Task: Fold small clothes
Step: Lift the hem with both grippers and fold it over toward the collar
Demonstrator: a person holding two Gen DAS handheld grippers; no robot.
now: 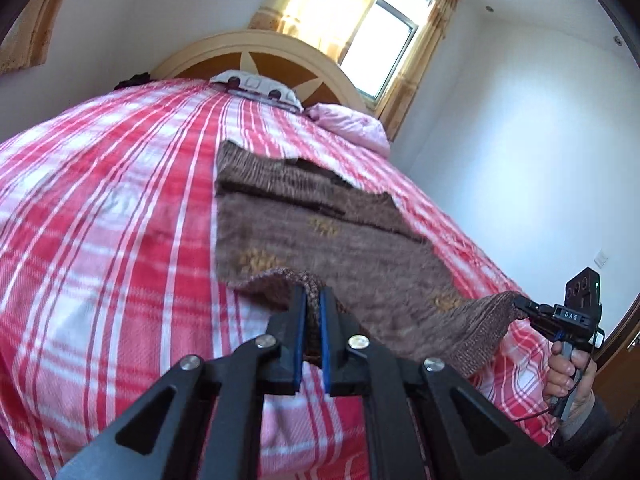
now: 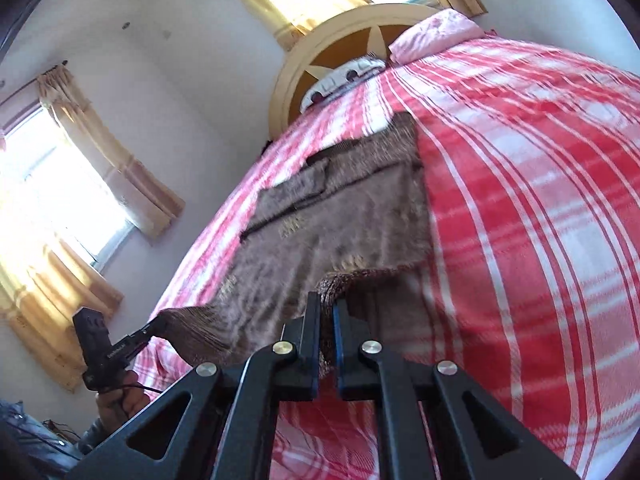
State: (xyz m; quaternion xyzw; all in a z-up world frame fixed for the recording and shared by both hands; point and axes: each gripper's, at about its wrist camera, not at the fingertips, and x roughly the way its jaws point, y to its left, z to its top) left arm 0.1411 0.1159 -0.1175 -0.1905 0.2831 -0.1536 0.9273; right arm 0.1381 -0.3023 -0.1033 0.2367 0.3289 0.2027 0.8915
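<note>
A small brown knitted sweater (image 1: pixel 320 220) with yellow patches lies spread on the bed; it also shows in the right wrist view (image 2: pixel 352 216). My left gripper (image 1: pixel 314 292) is shut on one corner of its near ribbed hem, lifted slightly off the bed. My right gripper (image 2: pixel 326 300) is shut on the other hem corner. Each gripper shows in the other's view, the right one (image 1: pixel 520 304) at lower right and the left one (image 2: pixel 154 326) at lower left, both pinching the hem.
The sweater rests on a red and white plaid bedsheet (image 1: pixel 100 220). A pink pillow (image 1: pixel 352 124) and a white patterned object (image 1: pixel 256 84) lie by the wooden headboard (image 1: pixel 260 52). Curtained windows (image 1: pixel 376 40) and white walls surround the bed.
</note>
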